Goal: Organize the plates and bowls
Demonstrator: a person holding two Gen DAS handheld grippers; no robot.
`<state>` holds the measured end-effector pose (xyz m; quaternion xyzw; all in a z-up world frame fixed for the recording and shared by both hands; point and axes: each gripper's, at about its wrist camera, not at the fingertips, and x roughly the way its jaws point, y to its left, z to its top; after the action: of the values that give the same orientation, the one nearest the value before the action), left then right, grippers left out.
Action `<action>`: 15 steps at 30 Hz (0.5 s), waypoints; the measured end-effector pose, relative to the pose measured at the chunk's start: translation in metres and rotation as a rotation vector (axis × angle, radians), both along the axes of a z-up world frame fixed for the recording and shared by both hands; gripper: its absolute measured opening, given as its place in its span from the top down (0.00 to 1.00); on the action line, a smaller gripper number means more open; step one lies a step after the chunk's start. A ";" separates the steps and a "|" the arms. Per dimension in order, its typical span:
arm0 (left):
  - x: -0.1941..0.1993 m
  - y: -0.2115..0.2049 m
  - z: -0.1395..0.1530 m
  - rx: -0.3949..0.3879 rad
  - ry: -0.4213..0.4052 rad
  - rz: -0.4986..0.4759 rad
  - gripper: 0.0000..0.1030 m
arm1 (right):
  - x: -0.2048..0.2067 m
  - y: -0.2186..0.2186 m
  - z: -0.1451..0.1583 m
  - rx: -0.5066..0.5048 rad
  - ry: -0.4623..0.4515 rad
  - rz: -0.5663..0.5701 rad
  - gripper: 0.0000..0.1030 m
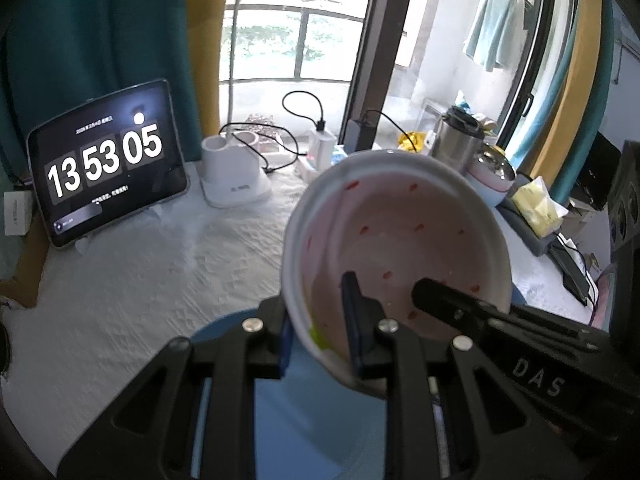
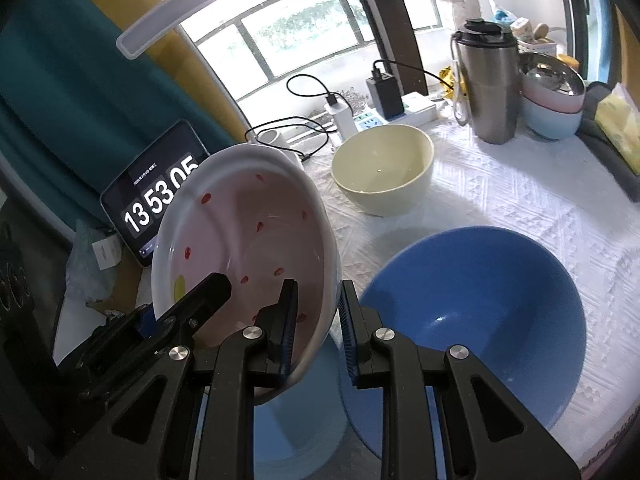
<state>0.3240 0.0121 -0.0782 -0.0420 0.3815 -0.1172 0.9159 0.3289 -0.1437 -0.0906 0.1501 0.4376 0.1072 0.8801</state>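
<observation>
In the left wrist view, our left gripper (image 1: 320, 332) pinches the rim of a pink strawberry bowl (image 1: 400, 248), one finger inside and one outside. The bowl is tipped up on its side above a light blue plate (image 1: 224, 328) on the white tablecloth (image 1: 160, 272). Our right gripper (image 1: 416, 292) reaches into the bowl from the right. In the right wrist view, our right gripper (image 2: 318, 320) sits around the rim of the strawberry bowl (image 2: 248, 240), and we cannot tell if it squeezes it. A big blue bowl (image 2: 480, 300) sits near the table's front edge, with a cream bowl (image 2: 384, 168) farther back.
</observation>
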 end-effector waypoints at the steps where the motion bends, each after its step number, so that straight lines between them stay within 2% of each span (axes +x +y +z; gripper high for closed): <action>1: 0.000 -0.002 0.000 0.001 0.001 -0.001 0.79 | -0.001 -0.002 0.000 0.000 0.001 -0.001 0.78; 15: -0.008 -0.043 -0.008 0.018 0.026 -0.035 0.79 | -0.012 -0.042 -0.006 0.010 0.017 -0.029 0.78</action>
<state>0.3156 -0.0309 -0.0860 -0.0285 0.3951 -0.1292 0.9091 0.3165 -0.1854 -0.0965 0.1617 0.4421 0.0952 0.8771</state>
